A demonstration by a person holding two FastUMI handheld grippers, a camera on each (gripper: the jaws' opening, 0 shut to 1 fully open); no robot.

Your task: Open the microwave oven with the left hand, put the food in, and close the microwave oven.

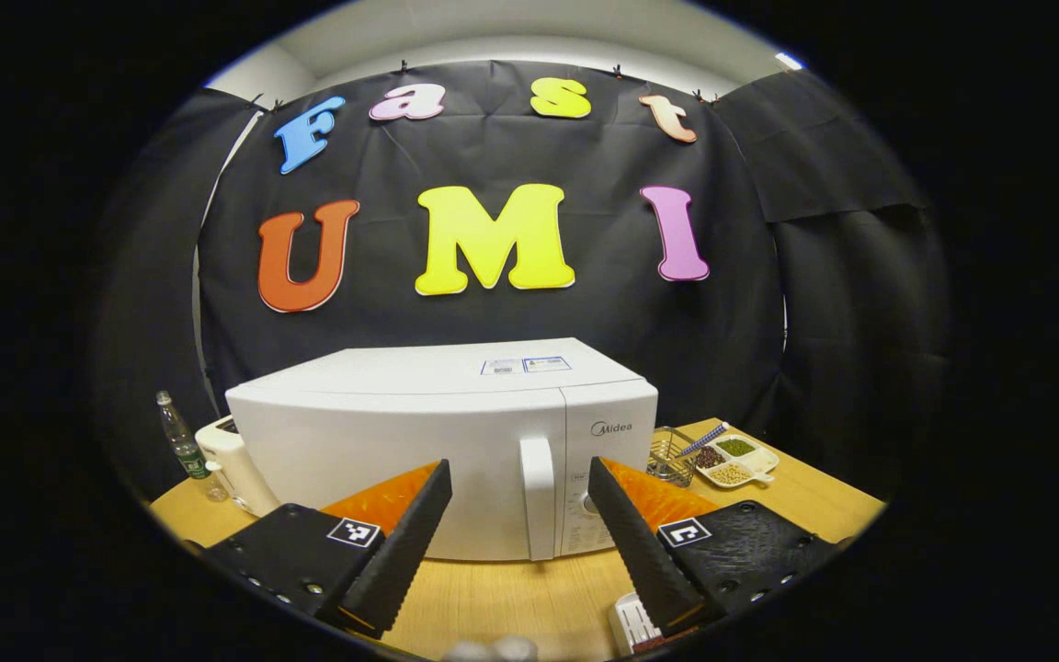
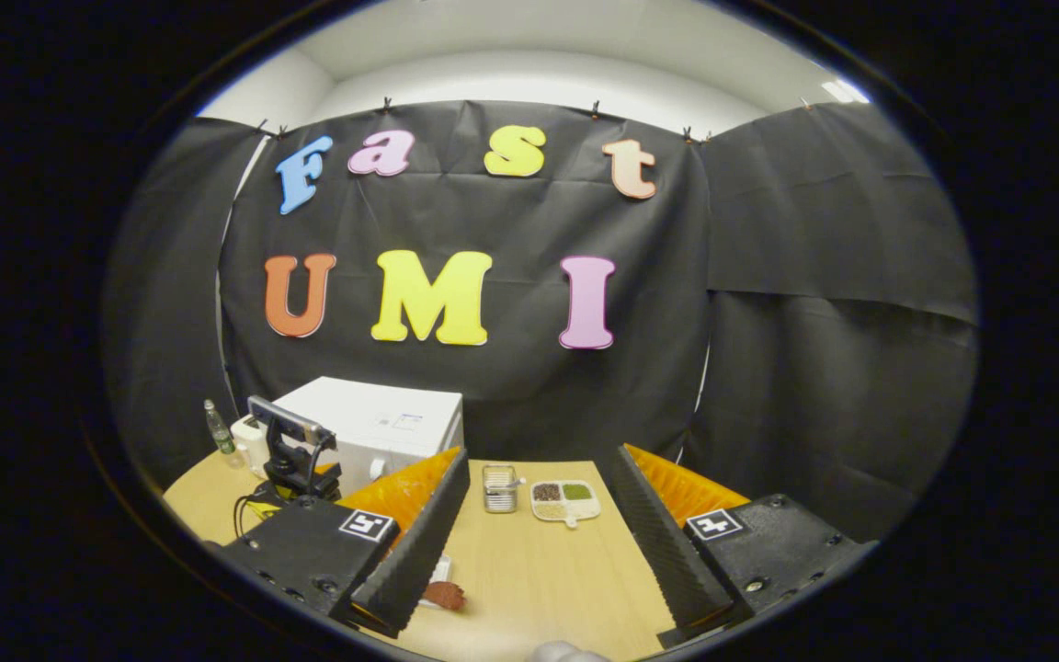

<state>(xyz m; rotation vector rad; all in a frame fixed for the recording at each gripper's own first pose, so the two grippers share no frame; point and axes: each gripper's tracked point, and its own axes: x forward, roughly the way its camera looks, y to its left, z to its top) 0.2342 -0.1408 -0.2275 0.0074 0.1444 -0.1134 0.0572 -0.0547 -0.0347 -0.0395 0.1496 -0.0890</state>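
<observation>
**Ana:** Left gripper view first. The left gripper has its fingers spread wide, nothing between them, and straight ahead through the gap sits the microwave oven, door shut, its upright handle framed just inside the far finger. What's hard to read there?

**Ben:** Plenty. Off to the near-finger side, a white appliance is half hidden behind the oven's corner, and I can't say what it is. A clear bottle stands beyond it, contents unclear. Down by the far finger a small white ribbed object is cut off at the edge.

**Ana:** Containers?

**Ben:** Ahead and past the far finger, beside the oven, a wire basket with something striped poking out, and touching it or just beside it, a white divided dish holding dark beans, green beans and pale grains, one sort to a compartment.

**Ana:** Over to the right gripper view. The right gripper is also spread, empty, over the wooden table. Dish and basket lie dead ahead between the fingers, well apart from them.

**Ben:** The oven sits off past the near finger, partly blocked by the other gripper's rig. By that finger's tip there's a reddish-brown lump on something white, mostly hidden. Could be the food; I can't tell.
</observation>
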